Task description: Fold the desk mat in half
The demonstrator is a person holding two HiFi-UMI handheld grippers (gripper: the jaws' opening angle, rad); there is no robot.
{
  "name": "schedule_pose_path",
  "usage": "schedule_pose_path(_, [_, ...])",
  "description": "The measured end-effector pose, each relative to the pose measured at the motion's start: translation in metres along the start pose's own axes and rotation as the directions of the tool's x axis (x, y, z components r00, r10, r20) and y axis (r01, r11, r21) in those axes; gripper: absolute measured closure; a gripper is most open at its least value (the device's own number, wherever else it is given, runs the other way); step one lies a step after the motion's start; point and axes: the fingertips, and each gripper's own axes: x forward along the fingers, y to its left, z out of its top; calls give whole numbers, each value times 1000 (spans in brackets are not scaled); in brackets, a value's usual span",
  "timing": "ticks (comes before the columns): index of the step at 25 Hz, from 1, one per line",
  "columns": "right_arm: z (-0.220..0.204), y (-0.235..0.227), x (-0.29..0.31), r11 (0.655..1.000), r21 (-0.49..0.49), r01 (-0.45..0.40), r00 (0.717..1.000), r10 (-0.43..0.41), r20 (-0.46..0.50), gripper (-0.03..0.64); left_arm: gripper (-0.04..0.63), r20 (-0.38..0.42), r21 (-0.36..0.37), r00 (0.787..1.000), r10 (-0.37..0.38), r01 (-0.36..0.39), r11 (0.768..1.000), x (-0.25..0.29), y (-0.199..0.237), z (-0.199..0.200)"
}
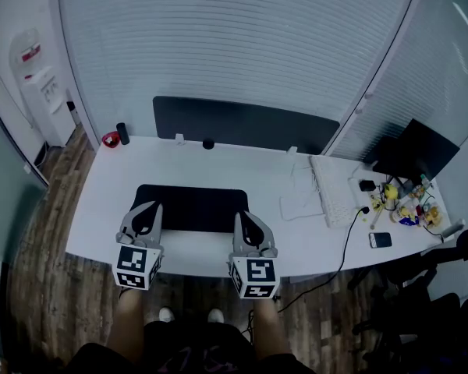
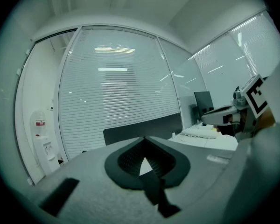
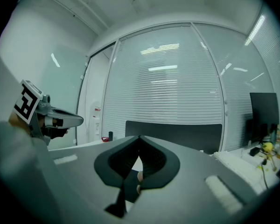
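Observation:
A black desk mat lies on the white desk, near the front edge. My left gripper is shut over the mat's near left part. My right gripper is shut over its near right part. In the left gripper view the jaws meet at the tip, and a dark strip of mat hangs pinched between them. The right gripper view shows the same: jaws closed with a dark piece of mat caught between them. Both grippers point about level toward the blinds.
A dark panel stands along the desk's back edge. A white keyboard, cables, a phone and small clutter lie at the right. A red cup and black cylinder sit back left. A water dispenser stands left.

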Motion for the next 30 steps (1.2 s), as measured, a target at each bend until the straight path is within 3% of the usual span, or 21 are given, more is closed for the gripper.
schedule_pose_path(3, [4, -5, -6, 999, 46, 4, 1000, -4, 13, 609, 595, 13, -24, 1000, -7, 7, 1000, 0, 0, 6])
schedule_pose_path(7, [0, -7, -11, 998, 64, 12, 1000, -13, 7, 609, 594, 10, 4, 1000, -20, 20, 1000, -2, -4, 10])
schedule_pose_path(22, [3, 9, -7, 1000, 26, 1, 1000, -1, -1, 609, 594, 26, 41, 999, -20, 19, 999, -8, 6, 8])
schedule_pose_path(30, [6, 14, -1, 1000, -6, 4, 1000, -4, 5, 609, 594, 24, 13, 999, -31, 30, 999, -13, 15, 0])
